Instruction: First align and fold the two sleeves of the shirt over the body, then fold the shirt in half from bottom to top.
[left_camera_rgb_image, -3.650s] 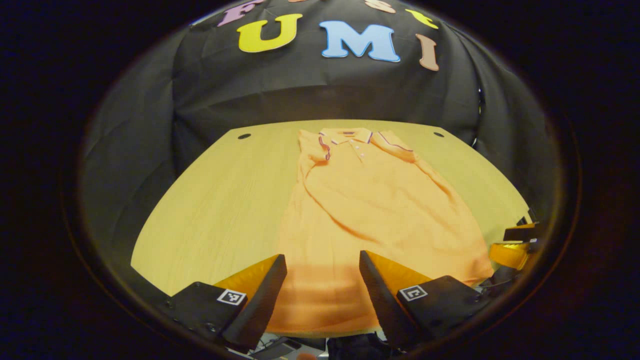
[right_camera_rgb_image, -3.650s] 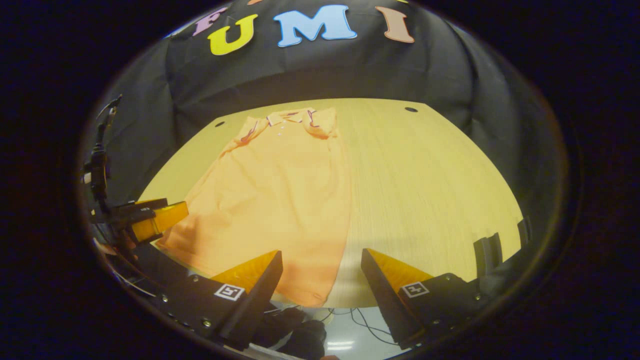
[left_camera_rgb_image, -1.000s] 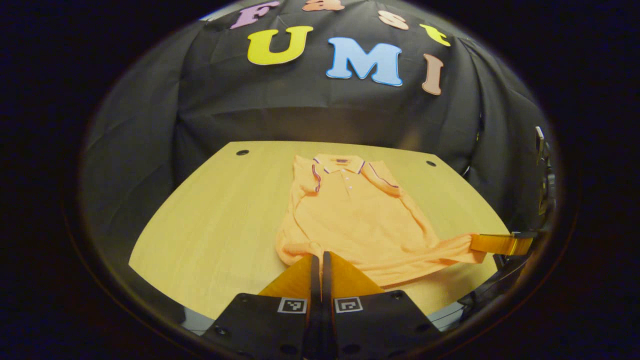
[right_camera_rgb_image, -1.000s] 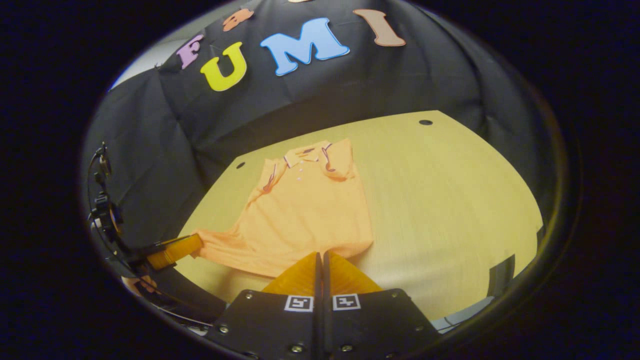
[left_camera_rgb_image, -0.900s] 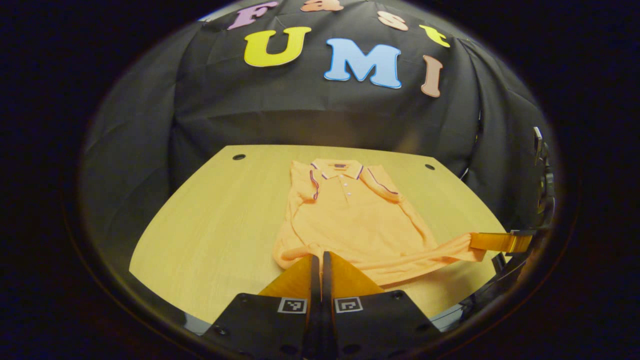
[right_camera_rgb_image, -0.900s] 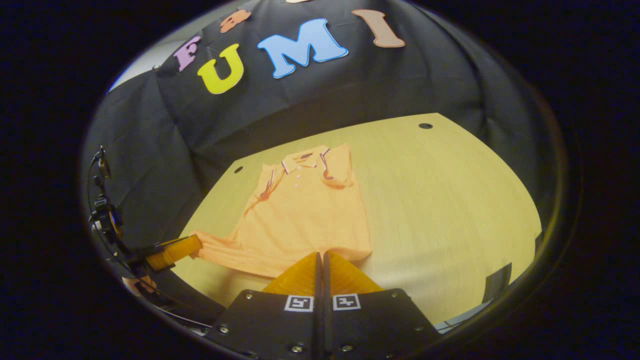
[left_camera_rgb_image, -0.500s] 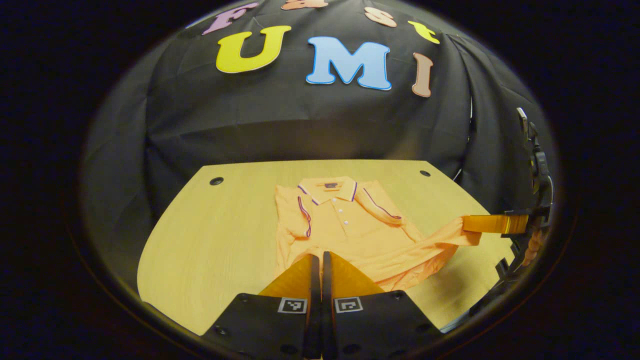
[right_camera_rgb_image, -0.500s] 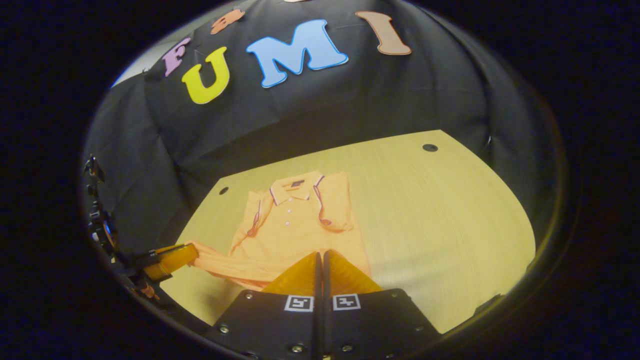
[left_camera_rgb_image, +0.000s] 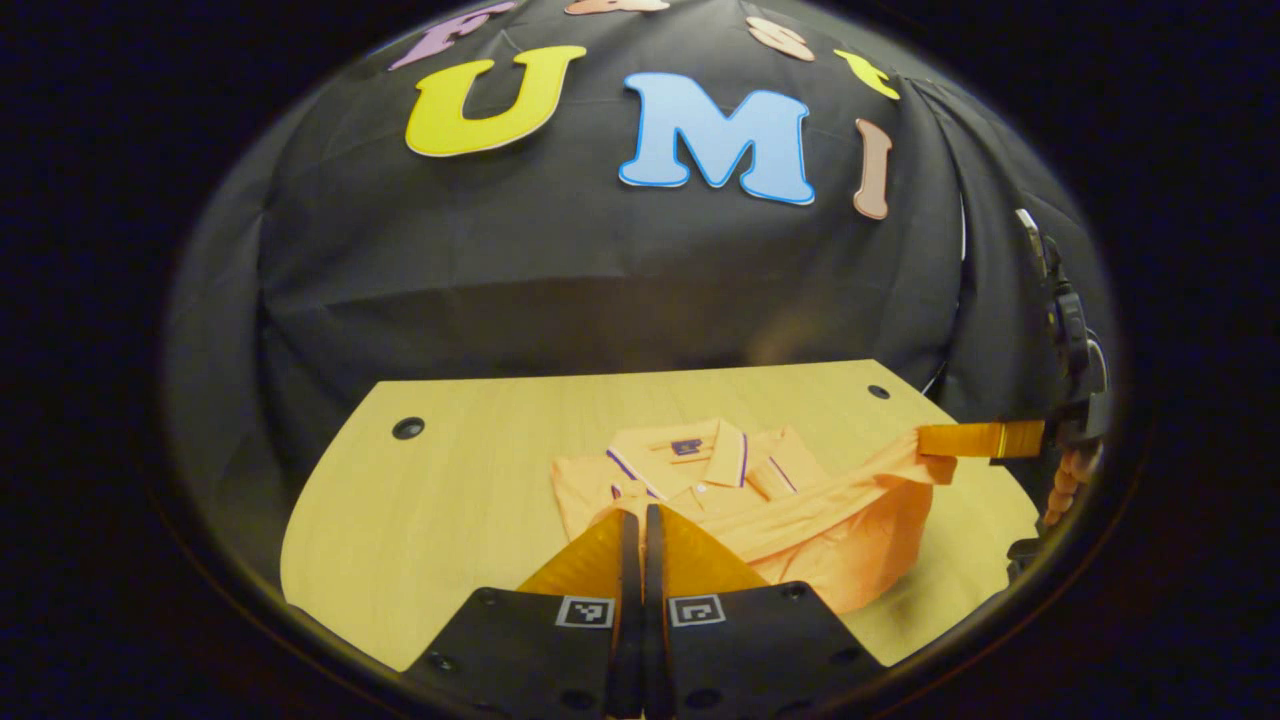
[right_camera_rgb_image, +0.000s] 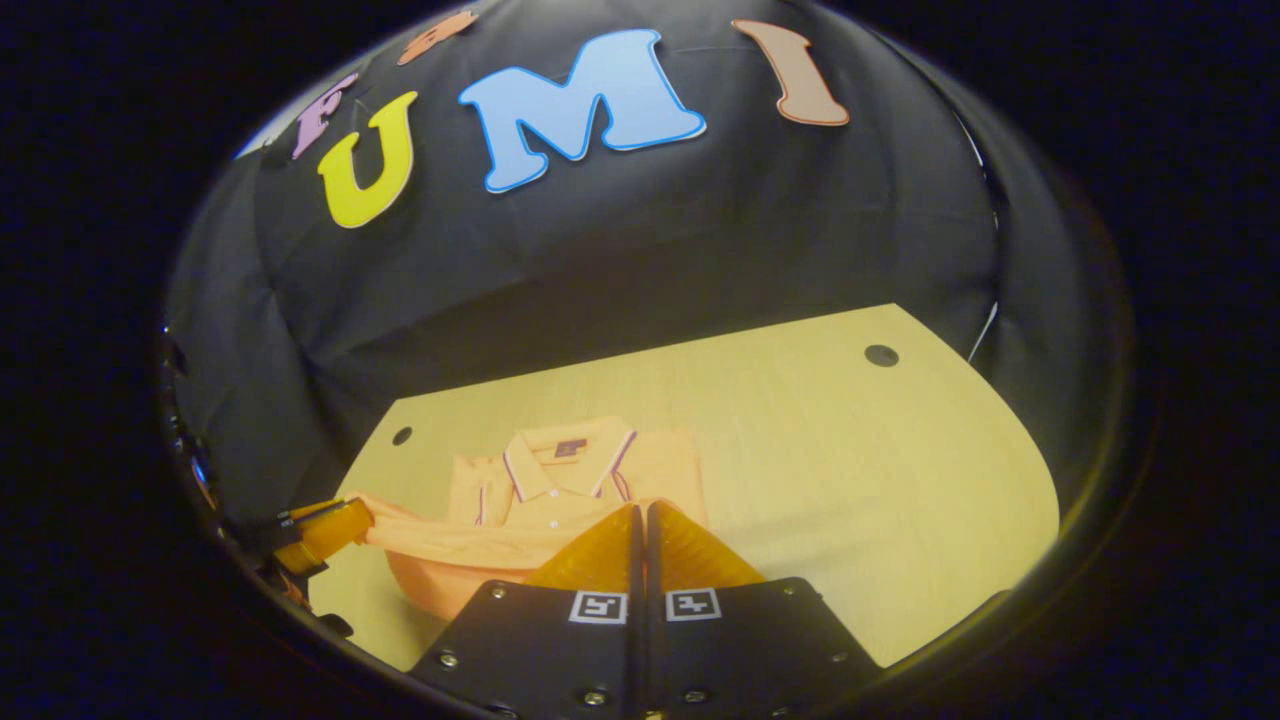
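A light wooden table (left_camera_rgb_image: 440, 500) stands against the booth's black cloth wall (left_camera_rgb_image: 560, 260). Two small dark round holes sit near the table's far corners, one at the left (left_camera_rgb_image: 407, 428) and one at the right (left_camera_rgb_image: 878, 392).

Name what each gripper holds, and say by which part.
Both hold the orange polo shirt by its bottom hem: the left gripper and the right gripper are each shut on a hem corner, lifted toward the collar.

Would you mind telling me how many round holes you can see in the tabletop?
2. One hole sits near the table's far left corner, the other hole near its far right corner. The shirt and the grippers cover part of the tabletop, so more could be hidden.
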